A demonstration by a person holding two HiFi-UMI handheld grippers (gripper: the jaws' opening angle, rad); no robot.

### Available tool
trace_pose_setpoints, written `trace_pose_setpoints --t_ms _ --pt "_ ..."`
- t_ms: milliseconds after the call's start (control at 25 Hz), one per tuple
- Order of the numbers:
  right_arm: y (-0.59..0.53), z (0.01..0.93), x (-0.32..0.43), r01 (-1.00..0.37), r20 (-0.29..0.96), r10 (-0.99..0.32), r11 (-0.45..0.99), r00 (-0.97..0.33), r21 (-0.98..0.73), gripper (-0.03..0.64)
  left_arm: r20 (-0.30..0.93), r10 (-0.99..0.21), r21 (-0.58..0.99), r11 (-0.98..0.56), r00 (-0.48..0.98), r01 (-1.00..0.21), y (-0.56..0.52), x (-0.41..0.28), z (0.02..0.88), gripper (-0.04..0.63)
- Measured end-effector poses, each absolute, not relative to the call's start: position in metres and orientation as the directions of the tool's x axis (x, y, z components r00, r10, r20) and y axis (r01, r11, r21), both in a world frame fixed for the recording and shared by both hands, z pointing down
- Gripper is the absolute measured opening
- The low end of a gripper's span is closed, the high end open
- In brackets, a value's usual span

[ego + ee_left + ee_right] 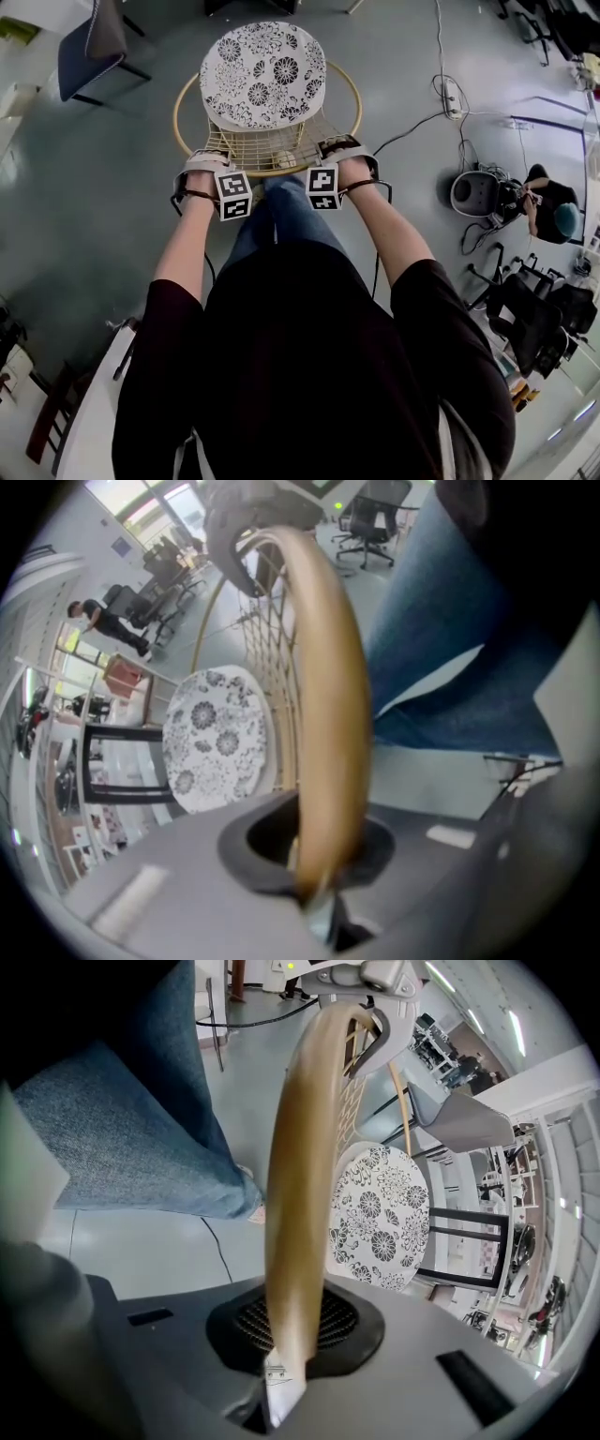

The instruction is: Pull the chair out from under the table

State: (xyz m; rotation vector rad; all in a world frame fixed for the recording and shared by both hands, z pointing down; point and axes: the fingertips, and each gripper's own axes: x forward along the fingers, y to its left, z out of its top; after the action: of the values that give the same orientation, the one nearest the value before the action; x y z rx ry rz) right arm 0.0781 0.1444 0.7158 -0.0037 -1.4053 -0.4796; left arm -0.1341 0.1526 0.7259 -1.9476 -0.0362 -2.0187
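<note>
The chair stands on the grey floor straight ahead of the person, its flowered seat on the far side and its curved tan back rim on the near side. Both tools are clamped on that rim. The left hand-held gripper grips the rim's left part and the right hand-held gripper its right part. Each gripper view shows the tan bar pinched between closed jaws.

The rim runs crosswise between the two grips, and neither hand is nearer to the chair than the other. A pull should therefore come straight back toward the person's legs, evenly on both sides, or the chair will swing.

The only worktop in sight is a white edge behind the person's left arm, well apart from the chair. The chair seems already clear of it.
</note>
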Motion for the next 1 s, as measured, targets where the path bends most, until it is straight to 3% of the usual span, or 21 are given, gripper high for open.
trace_pose_setpoints --t_ms 1000 --pt "0.200 0.712 0.081 0.321 0.956 -0.289 0.911 0.044 0.260 0.035 0.984 -0.178 -0.169 -0.955 -0.018 0.243 0.207 -0.130 0.722 0.028"
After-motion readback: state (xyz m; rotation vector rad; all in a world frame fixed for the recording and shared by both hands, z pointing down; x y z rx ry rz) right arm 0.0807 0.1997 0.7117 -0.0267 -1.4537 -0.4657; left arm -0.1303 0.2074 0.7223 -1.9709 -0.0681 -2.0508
